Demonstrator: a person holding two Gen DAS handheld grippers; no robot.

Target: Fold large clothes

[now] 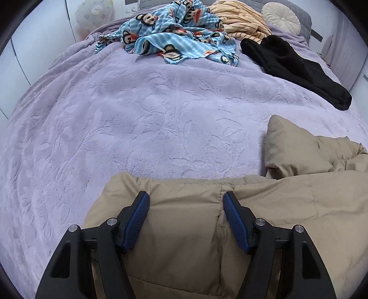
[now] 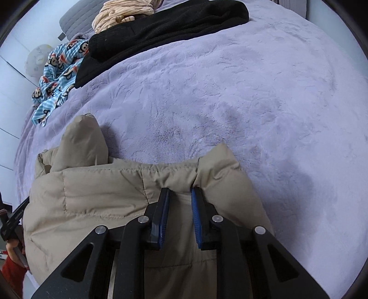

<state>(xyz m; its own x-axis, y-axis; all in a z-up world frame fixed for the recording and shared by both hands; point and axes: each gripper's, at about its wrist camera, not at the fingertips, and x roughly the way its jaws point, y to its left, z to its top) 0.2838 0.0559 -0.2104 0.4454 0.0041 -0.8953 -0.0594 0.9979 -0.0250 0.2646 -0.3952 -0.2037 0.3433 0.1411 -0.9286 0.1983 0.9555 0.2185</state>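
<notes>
Presently, on the bed:

Item one: beige quilted puffer jacket [image 1: 264, 207], padded synthetic shell, lying at the near edge of the lilac plush bedspread [image 1: 149, 110]. This is the garment being folded. It appears laid flat so its top edge can be worked from both ends; a puffy beige collar or hood flap [image 1: 292, 147] stands up behind that edge.

Item two: left gripper [image 1: 186, 220], black frame, blue ribbed pads. Its jaws stand wide apart over the jacket's upper hem near a vertical seam. Fabric lies between them, but the pads are not pressing on it; the tongs are released. Likely positioned to take a fresh hold.

Item three: right gripper [image 2: 180, 218], same make. Jaws narrowed to a small gap with a bunched ridge of jacket fabric rising between them. Whether the pads actually pinch it, I cannot tell. The gathered puckers either side suggest a corner being secured for lifting.

Item four: black knit garment [image 1: 296, 66], long, lying far right of the bedspread, well apart from the jacket.

Item five: blue striped fleece with monkey-face print [image 1: 174, 36], crumpled at the far end.

Item six: peach striped fleece [image 1: 239, 20], heaped beside it, touching the black knit.

Item seven: round cream tufted cushion [image 1: 280, 17], at the headboard.

Obstructions: none on the open bedspread ahead; the heaps sit far enough off to leave folding room.
</notes>
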